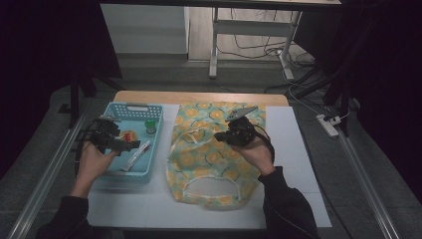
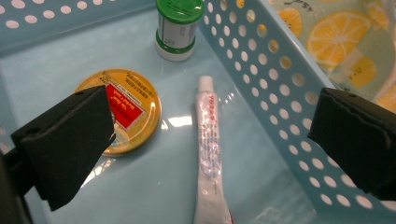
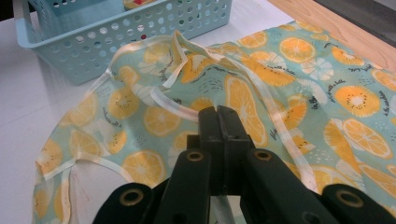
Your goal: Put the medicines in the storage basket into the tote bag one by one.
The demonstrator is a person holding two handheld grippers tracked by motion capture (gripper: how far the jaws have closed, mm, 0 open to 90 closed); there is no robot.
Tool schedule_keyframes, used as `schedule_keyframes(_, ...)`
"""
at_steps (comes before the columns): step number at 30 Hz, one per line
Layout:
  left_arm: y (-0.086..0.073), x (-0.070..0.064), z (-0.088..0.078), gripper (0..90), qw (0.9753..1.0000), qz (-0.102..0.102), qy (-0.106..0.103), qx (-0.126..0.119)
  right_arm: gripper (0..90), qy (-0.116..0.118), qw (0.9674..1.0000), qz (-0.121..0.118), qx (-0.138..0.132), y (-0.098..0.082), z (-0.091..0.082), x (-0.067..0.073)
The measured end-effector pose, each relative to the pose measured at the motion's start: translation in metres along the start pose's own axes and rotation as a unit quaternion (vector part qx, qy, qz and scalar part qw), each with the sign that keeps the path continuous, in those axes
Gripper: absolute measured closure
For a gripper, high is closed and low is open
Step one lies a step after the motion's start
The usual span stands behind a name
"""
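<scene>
Left gripper (image 2: 210, 135) hangs inside blue basket (image 1: 149, 172), jaws spread wide, nothing between pads. Below it, on basket floor — white tube (image 2: 208, 154), lying lengthwise just beside perforated wall. Round yellow tin (image 2: 135, 112) with red label near left jaw; green-capped bottle (image 2: 177, 25) stands upright farther in. Right gripper (image 3: 218, 116) over lemon-print cloth (image 1: 199, 154) on table (image 1: 298, 164) — jaws pressed together; whether cloth edge is pinched, cannot tell.

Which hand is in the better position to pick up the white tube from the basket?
The left. The left gripper hangs open over the blue basket, with the white tube between its jaws. The right gripper is shut, above the lemon-print bag.
</scene>
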State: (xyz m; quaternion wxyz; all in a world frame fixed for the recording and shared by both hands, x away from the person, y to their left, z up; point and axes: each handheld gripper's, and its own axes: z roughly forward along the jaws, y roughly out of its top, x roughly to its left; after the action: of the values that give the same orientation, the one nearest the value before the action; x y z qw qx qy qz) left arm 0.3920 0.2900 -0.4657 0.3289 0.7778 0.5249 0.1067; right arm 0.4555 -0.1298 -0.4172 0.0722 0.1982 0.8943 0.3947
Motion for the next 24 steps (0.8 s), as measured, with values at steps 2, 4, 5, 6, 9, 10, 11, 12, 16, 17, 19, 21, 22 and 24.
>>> schedule_keyframes(2, 0.002, 0.002, 0.002, 0.0, 1.0, -0.003, -0.006, -0.003, 90.0, 0.0, 1.0, -0.001, 0.0, 0.0, 0.0, 0.0)
schedule_keyframes(4, 0.003, 0.005, 0.005, 0.0, 0.9999, -0.004, -0.009, -0.005, 90.0, 0.0, 1.0, -0.001, 0.0, 0.0, 0.0, 0.0)
schedule_keyframes(5, 0.004, 0.007, 0.006, 0.0, 1.0, -0.005, -0.005, -0.003, 90.0, 0.0, 1.0, -0.002, -0.001, 0.0, 0.0, 0.0)
schedule_keyframes(6, 0.005, 0.008, 0.008, 0.0, 1.0, -0.005, -0.002, -0.001, 90.0, 0.0, 1.0, -0.002, -0.001, 0.0, 0.0, 0.0)
schedule_keyframes(9, 0.007, 0.014, 0.014, 0.0, 0.9999, -0.009, 0.008, 0.006, 90.0, 0.001, 1.0, -0.001, -0.001, 0.0, 0.0, 0.0)
schedule_keyframes(10, 0.008, 0.015, 0.016, 0.0, 0.9998, -0.011, 0.013, 0.008, 90.0, 0.001, 1.0, -0.002, -0.001, 0.0, 0.0, 0.0)
schedule_keyframes(11, 0.008, 0.016, 0.018, 0.0, 0.9998, -0.01, 0.015, 0.01, 90.0, 0.001, 1.0, -0.002, 0.0, 0.0, 0.0, 0.0)
schedule_keyframes(12, 0.009, 0.018, 0.02, 0.0, 0.9998, -0.009, 0.017, 0.011, 90.0, 0.001, 1.0, -0.002, 0.001, 0.0, 0.001, 0.0)
schedule_keyframes(16, 0.01, 0.023, 0.027, 0.0, 0.9997, -0.011, 0.016, 0.014, 90.0, 0.001, 1.0, -0.003, 0.001, 0.0, 0.001, 0.0)
schedule_keyframes(17, 0.011, 0.024, 0.029, 0.0, 0.9996, -0.012, 0.02, 0.017, 90.0, 0.001, 1.0, -0.003, 0.001, 0.0, 0.001, -0.001)
schedule_keyframes(19, 0.011, 0.027, 0.032, 0.0, 0.9993, -0.017, 0.026, 0.021, 90.0, 0.001, 1.0, -0.003, 0.001, 0.0, 0.001, -0.001)
schedule_keyframes(21, 0.012, 0.032, 0.036, 0.0, 0.999, -0.022, 0.03, 0.026, 90.0, 0.002, 1.0, -0.003, 0.001, 0.0, 0.001, -0.001)
schedule_keyframes(22, 0.012, 0.034, 0.037, 0.0, 0.9988, -0.025, 0.032, 0.027, 90.0, 0.002, 1.0, -0.003, 0.001, 0.0, 0.001, -0.001)
schedule_keyframes(24, 0.012, 0.037, 0.042, 0.0, 0.9986, -0.026, 0.036, 0.03, 90.0, 0.002, 1.0, -0.003, 0.0, 0.0, 0.0, 0.0)
